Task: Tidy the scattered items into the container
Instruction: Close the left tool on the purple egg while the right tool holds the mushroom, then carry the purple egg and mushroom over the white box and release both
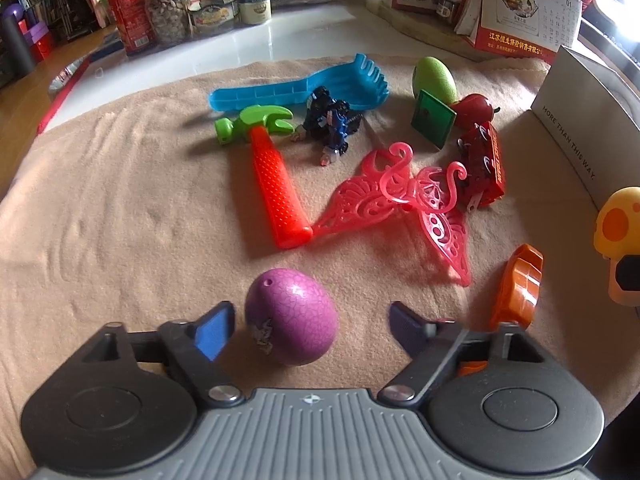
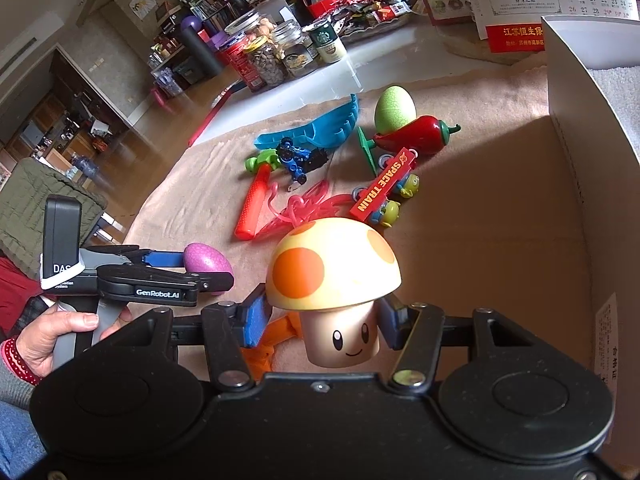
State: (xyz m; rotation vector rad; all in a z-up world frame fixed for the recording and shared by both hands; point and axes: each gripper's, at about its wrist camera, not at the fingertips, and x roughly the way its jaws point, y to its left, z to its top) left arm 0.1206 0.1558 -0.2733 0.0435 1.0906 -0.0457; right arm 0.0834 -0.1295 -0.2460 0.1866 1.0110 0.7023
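- Mushroom toy (image 2: pixel 338 276): upright between the fingers of the right gripper (image 2: pixel 320 322), which pinch its stem; it appears lifted off the cloth, though the view does not settle this.
- Purple egg (image 1: pixel 292 316): on the cloth between the spread fingers of the left gripper (image 1: pixel 308 320), nearer the left pad; contact cannot be judged.
- Orange piece (image 1: pixel 518 284): just right of the left gripper, partly under its right finger.
- Ahead of both grippers, scattered on the cloth: toy hammer (image 1: pixel 268 160), pink butterfly (image 1: pixel 400 196), red train (image 2: pixel 384 186), blue rake (image 1: pixel 304 86), dark robot figure (image 1: pixel 332 124), green egg (image 2: pixel 394 106), red chilli (image 2: pixel 418 134).
- White box (image 2: pixel 580 100): to the right of the right gripper; no toy shows on its visible floor.
- Progress: early; apparently nothing is binned yet, and nearly all items remain.
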